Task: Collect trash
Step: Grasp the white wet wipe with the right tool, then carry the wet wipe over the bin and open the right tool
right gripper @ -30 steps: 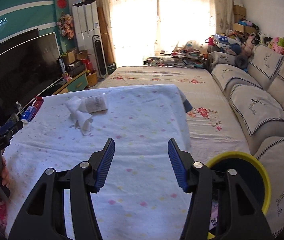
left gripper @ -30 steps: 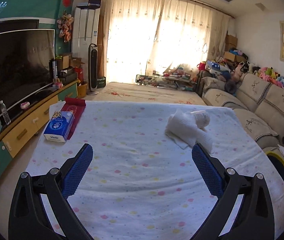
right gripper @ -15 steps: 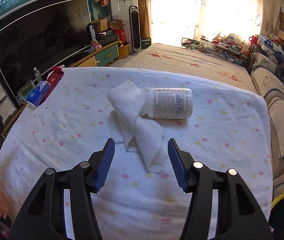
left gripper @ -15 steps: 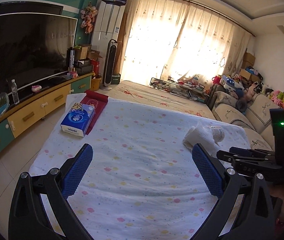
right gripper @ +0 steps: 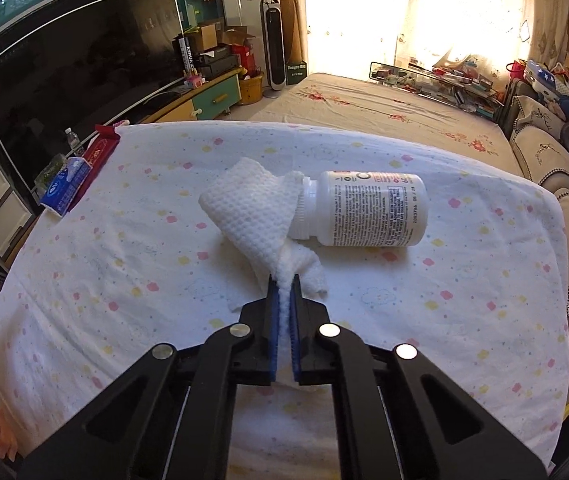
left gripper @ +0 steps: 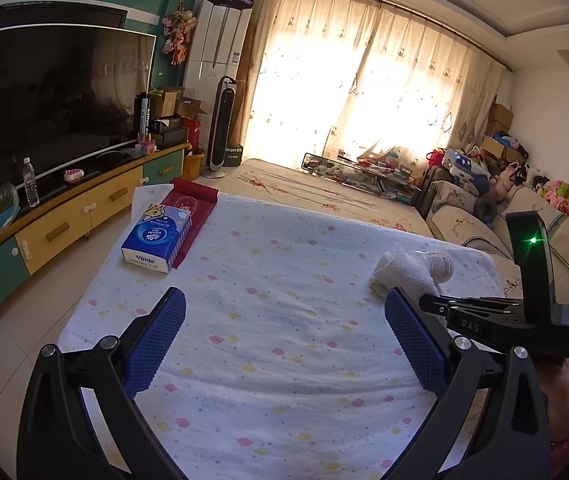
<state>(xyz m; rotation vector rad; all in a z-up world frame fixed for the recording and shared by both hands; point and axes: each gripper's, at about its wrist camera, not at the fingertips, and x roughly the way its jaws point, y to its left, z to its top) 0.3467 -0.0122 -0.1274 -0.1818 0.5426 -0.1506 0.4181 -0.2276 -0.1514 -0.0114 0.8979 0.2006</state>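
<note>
Between the blue pads of the right gripper (right gripper: pixel 283 280), the jaws are pressed together on a twisted corner of a white waffle-textured paper towel (right gripper: pixel 250 210). From that pinch the towel rises and folds back toward a white pill bottle (right gripper: pixel 364 215) lying on its side; the towel touches the bottle's open neck. Both rest toward the right half of the surface (right gripper: pixel 124 280), which is draped in a white cloth dotted with small pink and yellow flowers.

Over on the other side, the left gripper (left gripper: pixel 284 320) hangs above the same cloth with its jaws spread wide and nothing between them. Near the far left corner a blue Vinda tissue pack (left gripper: pixel 156 238) sits partly on a red cloth (left gripper: pixel 194 212).

Around the surface, a large dark television (left gripper: pixel 52 108) stands on a yellow and teal cabinet (left gripper: pixel 64 224) along the left wall, with a water bottle (left gripper: pixel 30 182) in front of it. Sunlit cream curtains (left gripper: pixel 364 92) fill the far wall, and a beige sofa (left gripper: pixel 468 224) runs down the right, with stuffed toys (left gripper: pixel 560 196) piled along its back.
</note>
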